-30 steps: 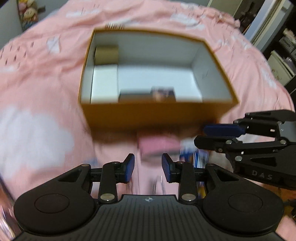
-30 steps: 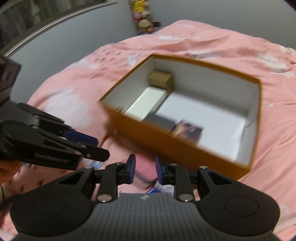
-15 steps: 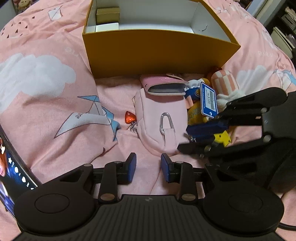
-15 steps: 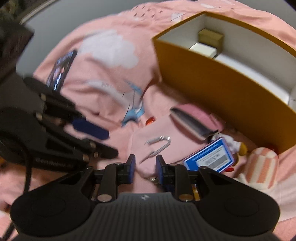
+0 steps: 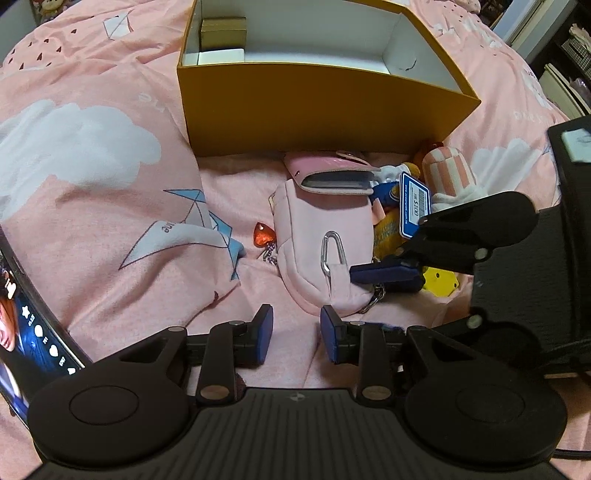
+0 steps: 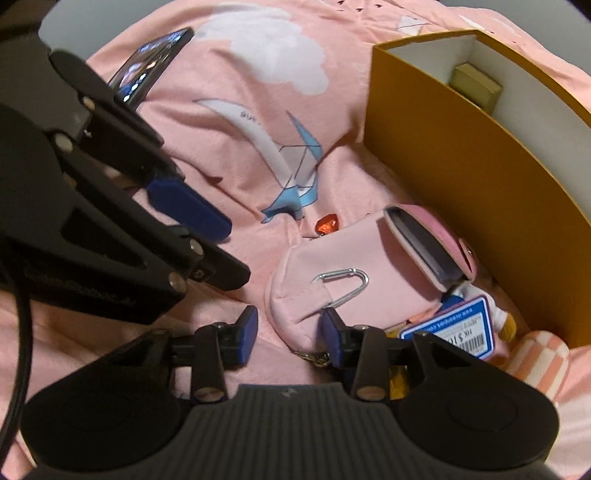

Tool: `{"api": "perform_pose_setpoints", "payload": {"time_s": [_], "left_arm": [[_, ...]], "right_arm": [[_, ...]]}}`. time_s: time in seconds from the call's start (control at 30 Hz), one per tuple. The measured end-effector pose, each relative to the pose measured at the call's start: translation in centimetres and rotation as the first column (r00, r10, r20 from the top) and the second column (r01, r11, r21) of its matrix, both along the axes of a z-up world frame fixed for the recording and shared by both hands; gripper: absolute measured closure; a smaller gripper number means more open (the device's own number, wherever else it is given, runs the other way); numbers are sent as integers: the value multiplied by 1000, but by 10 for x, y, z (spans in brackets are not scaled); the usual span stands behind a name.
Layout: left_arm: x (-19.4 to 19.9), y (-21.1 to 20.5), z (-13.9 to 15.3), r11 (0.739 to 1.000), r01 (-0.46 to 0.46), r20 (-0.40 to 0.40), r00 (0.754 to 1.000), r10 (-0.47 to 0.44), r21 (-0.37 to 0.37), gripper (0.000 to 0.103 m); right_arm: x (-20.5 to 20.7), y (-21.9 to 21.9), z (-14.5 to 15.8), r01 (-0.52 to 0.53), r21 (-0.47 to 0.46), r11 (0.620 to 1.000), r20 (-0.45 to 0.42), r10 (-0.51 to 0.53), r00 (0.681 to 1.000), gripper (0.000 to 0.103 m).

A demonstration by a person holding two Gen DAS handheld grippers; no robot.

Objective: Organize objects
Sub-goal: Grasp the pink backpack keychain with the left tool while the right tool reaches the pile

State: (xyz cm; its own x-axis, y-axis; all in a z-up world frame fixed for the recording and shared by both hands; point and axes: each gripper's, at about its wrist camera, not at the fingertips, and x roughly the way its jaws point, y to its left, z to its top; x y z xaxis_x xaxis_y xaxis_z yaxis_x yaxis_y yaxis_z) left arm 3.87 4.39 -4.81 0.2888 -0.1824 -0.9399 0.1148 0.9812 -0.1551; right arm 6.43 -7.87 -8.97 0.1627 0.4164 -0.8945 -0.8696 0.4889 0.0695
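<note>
A pink pouch [image 5: 325,236] with a silver carabiner [image 5: 334,251] lies on the pink bedspread in front of the orange box [image 5: 321,99]. A pink wallet [image 5: 336,177] rests on the pouch's far end. My right gripper [image 6: 288,326] points down at the pouch [image 6: 354,291]. Its jaws are opening, with the pouch's near corner between them. From the left wrist it shows as the right gripper [image 5: 384,299] coming in from the right. My left gripper [image 5: 295,328] stands open over bare bedspread just short of the pouch, nothing between its fingers.
Beside the pouch lie a red heart charm [image 5: 263,235], a blue price tag [image 5: 413,210], a striped plush [image 5: 447,173] and a yellow piece [image 5: 441,282]. Small boxes [image 5: 221,35] sit in the orange box's far left corner. A lit phone [image 5: 22,321] lies at the left.
Both grippers came down from above the orange box to the pile in front of it. The right gripper's jaws widened and now straddle the pouch's corner.
</note>
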Motion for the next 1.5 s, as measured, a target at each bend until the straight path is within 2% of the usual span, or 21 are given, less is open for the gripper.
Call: {"api": "perform_pose_setpoints", "payload": {"time_s": [0.1, 0.13, 0.23, 0.4, 0.53, 0.63, 0.77, 1.07, 1.23, 1.3, 1.5], "left_arm": [[0, 0, 1, 1000, -4, 1, 1000, 4, 4, 67], [0, 0, 1, 1000, -4, 1, 1000, 4, 5, 67], [0, -1, 3, 1000, 3, 11, 1000, -3, 11, 67], [-3, 0, 9, 1000, 15, 44, 999, -16, 8, 67], [-2, -2, 14, 999, 51, 101, 994, -50, -3, 67], [5, -9, 14, 996, 84, 140, 987, -84, 3, 66], [15, -19, 10, 990, 130, 212, 967, -138, 52, 56], [39, -43, -19, 964, 184, 300, 924, -235, 190, 55], [36, -44, -17, 972, 164, 353, 911, -214, 168, 66], [36, -40, -16, 979, 137, 357, 916, -183, 151, 76], [27, -29, 0, 996, 74, 345, 934, -89, 57, 88]], "right_arm": [[4, 1, -5, -1, 14, 1000, -8, 1, 1000, 60], [4, 0, -5, 7, 19, 1000, -7, -7, 1000, 68], [4, -4, -1, 29, 34, 999, 5, -29, 1000, 77], [9, -19, 25, 77, 100, 992, 42, -81, 996, 81], [27, -33, 51, 148, 170, 974, 76, -163, 984, 85], [38, -35, 56, 172, 186, 967, 88, -191, 978, 85], [45, -35, 59, 200, 208, 958, 108, -226, 968, 85], [55, -38, 58, 230, 236, 944, 100, -259, 961, 86], [55, -45, 62, 257, 242, 936, 98, -287, 953, 85], [57, -52, 66, 285, 250, 925, 98, -317, 943, 85], [63, -72, 64, 356, 220, 908, 114, -386, 915, 85]]}}
